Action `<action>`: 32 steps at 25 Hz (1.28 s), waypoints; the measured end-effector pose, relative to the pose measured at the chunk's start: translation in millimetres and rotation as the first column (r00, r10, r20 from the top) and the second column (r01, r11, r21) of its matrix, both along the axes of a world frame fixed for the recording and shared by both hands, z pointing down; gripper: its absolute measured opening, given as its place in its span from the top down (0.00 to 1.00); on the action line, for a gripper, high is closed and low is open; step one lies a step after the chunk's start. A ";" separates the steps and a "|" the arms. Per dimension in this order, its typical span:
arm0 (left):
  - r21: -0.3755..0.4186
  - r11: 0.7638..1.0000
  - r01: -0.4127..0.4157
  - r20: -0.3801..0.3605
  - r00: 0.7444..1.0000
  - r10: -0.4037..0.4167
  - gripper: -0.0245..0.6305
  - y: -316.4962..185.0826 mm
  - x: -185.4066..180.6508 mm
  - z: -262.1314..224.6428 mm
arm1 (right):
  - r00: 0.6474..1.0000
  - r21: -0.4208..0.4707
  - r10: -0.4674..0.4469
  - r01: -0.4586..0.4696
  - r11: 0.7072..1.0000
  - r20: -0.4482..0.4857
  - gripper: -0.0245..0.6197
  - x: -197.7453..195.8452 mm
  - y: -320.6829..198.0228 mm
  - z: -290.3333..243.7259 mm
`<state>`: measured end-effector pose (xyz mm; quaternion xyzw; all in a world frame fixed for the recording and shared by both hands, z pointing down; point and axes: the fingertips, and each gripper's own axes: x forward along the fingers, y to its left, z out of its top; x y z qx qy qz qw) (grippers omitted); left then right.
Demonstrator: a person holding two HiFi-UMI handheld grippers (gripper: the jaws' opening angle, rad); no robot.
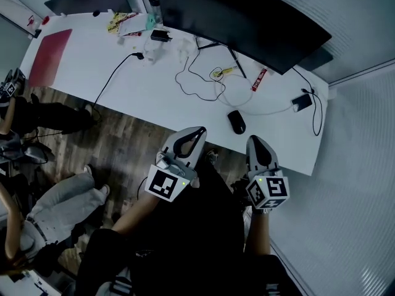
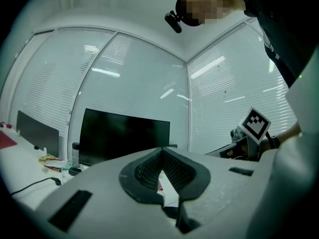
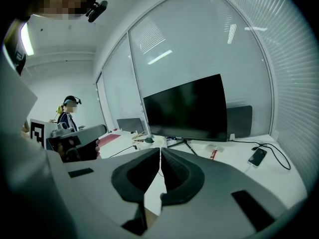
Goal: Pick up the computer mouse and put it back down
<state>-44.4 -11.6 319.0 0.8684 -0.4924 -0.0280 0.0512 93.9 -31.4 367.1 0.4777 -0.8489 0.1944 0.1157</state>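
A black computer mouse [image 1: 236,122] lies on the white desk [image 1: 148,91] near its front edge, with a white cable passing just behind it. My left gripper [image 1: 201,130] hovers at the desk's front edge, a little left of the mouse, its jaws shut with nothing between them; its tips [image 2: 161,150] meet in its own view. My right gripper [image 1: 254,139] is just to the right of and nearer than the mouse, also shut and empty, jaws together [image 3: 160,149]. Neither gripper touches the mouse. Both gripper views miss the mouse.
A large black monitor [image 1: 241,23] stands behind the mouse on a thin stand. Loose cables [image 1: 203,82], a phone [image 1: 302,102], a red mat [image 1: 50,55] and small clutter [image 1: 133,23] lie on the desk. A person [image 1: 62,202] sits left on the wooden floor; another person [image 3: 67,114] stands beyond the desk.
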 end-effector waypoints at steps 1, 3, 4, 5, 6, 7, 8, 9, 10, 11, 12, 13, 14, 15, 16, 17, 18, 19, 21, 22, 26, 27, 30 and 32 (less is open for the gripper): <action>0.001 1.000 0.008 0.004 1.000 -0.008 0.95 -6.1 4.8 1.3 | 1.000 -0.004 -0.012 0.012 1.000 -0.003 0.95 3.3 -7.2 2.4; -0.001 1.000 0.025 0.012 1.000 -0.025 0.95 -17.0 14.0 4.8 | 0.999 -0.016 -0.034 0.034 0.999 -0.012 0.95 10.5 -20.9 7.4; -0.007 0.999 0.035 0.016 0.999 -0.035 0.95 -21.6 18.2 7.6 | 0.999 -0.023 -0.045 0.044 0.999 -0.015 0.95 14.1 -27.6 10.2; -0.014 0.999 0.046 0.021 0.999 -0.045 0.95 -26.0 22.0 11.2 | 0.998 -0.030 -0.057 0.056 0.998 -0.019 0.94 17.3 -34.3 13.5; -0.019 0.998 0.056 0.026 0.998 -0.056 0.95 -30.6 25.2 15.1 | 0.997 -0.037 -0.070 0.069 0.997 -0.023 0.94 19.8 -41.0 17.3; -0.021 0.997 0.067 0.030 0.997 -0.067 0.95 -35.2 28.0 18.4 | 0.996 -0.042 -0.084 0.083 0.996 -0.027 0.93 21.7 -47.3 21.5; -0.021 0.997 0.078 0.035 0.996 -0.077 0.95 -39.5 30.5 21.6 | 0.995 -0.049 -0.097 0.096 0.994 -0.033 0.93 23.4 -52.8 26.1; -0.024 0.996 0.088 0.040 0.995 -0.087 0.95 -43.2 33.0 25.2 | 0.993 -0.056 -0.111 0.108 0.993 -0.038 0.92 24.9 -57.5 31.2; -0.031 0.995 0.097 0.045 0.994 -0.095 0.95 -46.6 35.4 29.2 | 0.991 -0.063 -0.124 0.121 0.991 -0.044 0.92 26.0 -62.0 36.7; -0.037 0.994 0.105 0.048 0.994 -0.103 0.95 -50.2 37.5 33.1 | 0.989 -0.071 -0.137 0.133 0.989 -0.050 0.92 26.6 -66.6 42.5; -0.041 0.993 0.112 0.049 0.993 -0.110 0.95 -54.0 39.2 36.5 | 0.987 -0.078 -0.148 0.143 0.987 -0.056 0.91 26.7 -70.9 48.6; -0.042 0.992 0.118 0.047 0.992 -0.116 0.95 -57.7 40.6 39.3 | 0.986 -0.087 -0.157 0.151 0.985 -0.063 0.91 26.7 -74.4 54.8; -0.045 0.992 0.122 0.044 0.992 -0.120 0.95 -60.8 41.7 41.8 | 0.984 -0.098 -0.164 0.156 0.983 -0.072 0.91 26.6 -76.6 61.0; -0.050 0.991 0.123 0.042 0.992 -0.121 0.95 -63.4 42.5 44.2 | 0.982 -0.110 -0.169 0.160 0.981 -0.080 0.90 26.5 -78.1 67.2; -0.055 0.991 0.123 0.042 0.992 -0.121 0.95 -65.9 42.9 46.7 | 0.981 -0.123 -0.174 0.163 0.979 -0.084 0.90 25.9 -79.9 73.0; -0.059 0.991 0.123 0.044 0.992 -0.120 0.95 -68.8 43.0 49.0 | 0.980 -0.137 -0.179 0.166 0.976 -0.087 0.89 24.6 -82.1 78.9; -0.062 0.991 0.123 0.046 0.992 -0.120 0.95 -71.7 43.2 51.5 | 0.978 -0.152 -0.187 0.172 0.973 -0.090 0.88 23.0 -84.4 85.1; -0.066 0.990 0.122 0.047 0.992 -0.119 0.95 -74.3 44.0 54.5 | 0.975 -0.167 -0.198 0.181 0.969 -0.096 0.87 21.3 -86.3 91.8; -0.073 0.991 0.111 0.052 0.993 -0.107 0.95 -78.5 46.7 60.9 | 0.970 -0.192 -0.218 0.195 0.962 -0.110 0.83 18.2 -89.9 105.2; -0.071 0.992 0.102 0.058 0.994 -0.098 0.95 -80.4 48.2 63.5 | 0.968 -0.204 -0.223 0.197 0.959 -0.116 0.81 16.7 -91.4 111.9; -0.086 0.993 0.086 0.057 0.995 -0.081 0.95 -83.1 51.6 76.0 | 0.956 -0.259 -0.254 0.210 0.943 -0.148 0.73 11.8 -93.6 139.5; -0.097 0.992 0.086 0.052 0.995 -0.081 0.95 -83.8 50.8 80.0 | 0.952 -0.271 -0.264 0.215 0.938 -0.157 0.71 10.0 -94.8 146.2; -0.127 0.988 0.087 0.026 0.996 -0.085 0.95 -85.9 45.6 89.8 | 0.941 -0.319 -0.284 0.216 0.923 -0.184 0.66 4.6 -95.1 170.0; -0.136 0.988 0.076 0.037 0.997 -0.072 0.95 -87.4 43.0 96.8 | 0.931 -0.352 -0.298 0.212 0.912 -0.210 0.63 4.2 -94.0 187.6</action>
